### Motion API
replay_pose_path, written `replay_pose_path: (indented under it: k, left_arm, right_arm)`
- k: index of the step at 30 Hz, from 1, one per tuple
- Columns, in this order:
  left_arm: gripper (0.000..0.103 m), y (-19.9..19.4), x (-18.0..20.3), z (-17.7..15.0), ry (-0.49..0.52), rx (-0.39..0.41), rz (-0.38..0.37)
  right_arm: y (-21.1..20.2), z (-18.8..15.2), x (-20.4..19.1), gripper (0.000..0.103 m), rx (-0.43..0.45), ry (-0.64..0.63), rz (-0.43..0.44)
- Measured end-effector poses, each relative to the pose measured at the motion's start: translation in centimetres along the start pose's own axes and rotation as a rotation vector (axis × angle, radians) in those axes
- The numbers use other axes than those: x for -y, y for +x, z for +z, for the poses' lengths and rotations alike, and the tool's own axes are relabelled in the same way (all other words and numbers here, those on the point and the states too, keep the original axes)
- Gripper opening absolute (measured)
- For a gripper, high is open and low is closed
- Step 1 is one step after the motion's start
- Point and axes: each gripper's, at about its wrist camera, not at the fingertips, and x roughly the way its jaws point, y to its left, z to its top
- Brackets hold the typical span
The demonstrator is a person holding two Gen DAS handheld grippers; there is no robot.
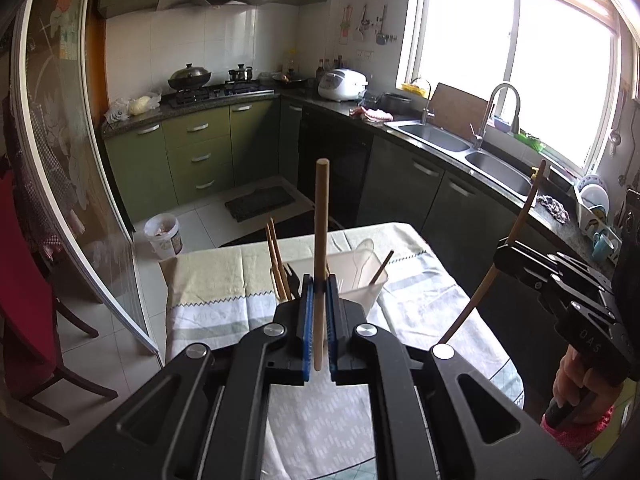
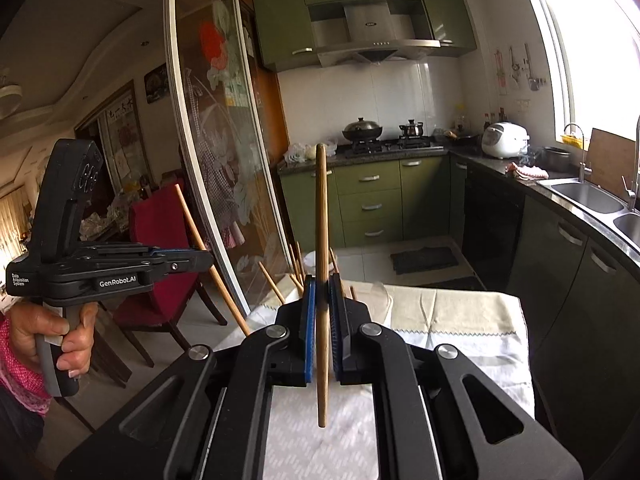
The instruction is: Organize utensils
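Observation:
My left gripper [image 1: 319,284] is shut on a wooden chopstick [image 1: 320,220], which stands upright between the blue pads. My right gripper [image 2: 321,285] is likewise shut on a second upright wooden chopstick [image 2: 321,220]. Each gripper also shows in the other's view, held by a hand: the right gripper [image 1: 505,255] with its slanted chopstick [image 1: 466,307], and the left gripper [image 2: 202,258] with its chopstick [image 2: 192,220]. Behind the left fingers, a clear plastic container [image 1: 360,284] on the table holds several chopsticks [image 1: 276,256], a dark fork [image 1: 291,274] and a clear spoon [image 1: 364,252].
The table has a pale cloth [image 2: 460,320]. A sink counter [image 1: 460,142] runs along the right and green cabinets [image 1: 192,156] stand beyond. A red chair [image 2: 160,248] and a glass sliding door [image 2: 208,160] are at the left. A white bucket [image 1: 163,234] sits on the floor.

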Motion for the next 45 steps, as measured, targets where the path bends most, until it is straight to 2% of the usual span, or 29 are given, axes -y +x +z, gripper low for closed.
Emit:
replay_pose_path:
  k: [6, 11, 15, 18, 28, 34, 37, 39, 41, 42, 43, 45]
  left_arm:
    - [0.006, 0.0, -0.1, 3.4, -0.010, 0.090, 0.028]
    - [0.006, 1.2, -0.7, 5.1, -0.030, 0.140, 0.049]
    - [0.006, 2.6, -1.3, 5.8, -0.045, 0.166, 0.052]
    - [0.006, 4.2, -1.3, 5.7, -0.039, 0.157, 0.051]
    - [0.006, 10.3, -1.1, 2.4, -0.028, 0.011, 0.021]
    - [0.007, 11.4, -1.2, 1.0, -0.021, -0.009, 0.028]
    - [0.019, 11.1, -1.2, 0.6, -0.024, 0.000, 0.029]
    - [0.035, 10.3, -1.2, 0.4, -0.034, 0.021, 0.024]
    - [0.044, 8.9, -1.1, 0.0, -0.034, 0.060, 0.028]
    - [0.055, 8.0, -0.9, -0.3, -0.032, 0.085, 0.033]
    - [0.062, 7.0, -0.7, -0.6, -0.029, 0.109, 0.039]
    - [0.086, 4.9, -0.2, -1.9, -0.013, 0.171, 0.073]
  right_arm:
    - [0.8, 3.8, -0.7, 0.008, 0.146, -0.010, -0.014]
    - [3.7, 5.6, -0.9, 0.008, 0.213, -0.042, -0.078]
    - [6.8, 6.0, -1.0, 0.008, 0.202, -0.070, -0.117]
    - [8.6, 5.6, -1.0, 0.007, 0.179, -0.083, -0.141]
    - [13.2, 3.8, -0.6, 0.008, 0.067, -0.102, -0.157]
    - [14.1, 3.1, -0.2, 0.008, 0.044, -0.093, -0.159]
    - [13.6, 3.2, 0.0, 0.012, 0.048, -0.079, -0.147]
    - [12.6, 3.4, -0.1, 0.014, 0.062, -0.064, -0.129]
    - [10.5, 3.4, -0.3, 0.022, 0.094, -0.063, -0.116]
    - [9.4, 3.4, -0.5, 0.029, 0.114, -0.068, -0.113]
    - [8.1, 3.1, -0.5, 0.035, 0.131, -0.073, -0.115]
    - [5.5, 2.4, -0.6, 0.044, 0.151, -0.071, -0.111]
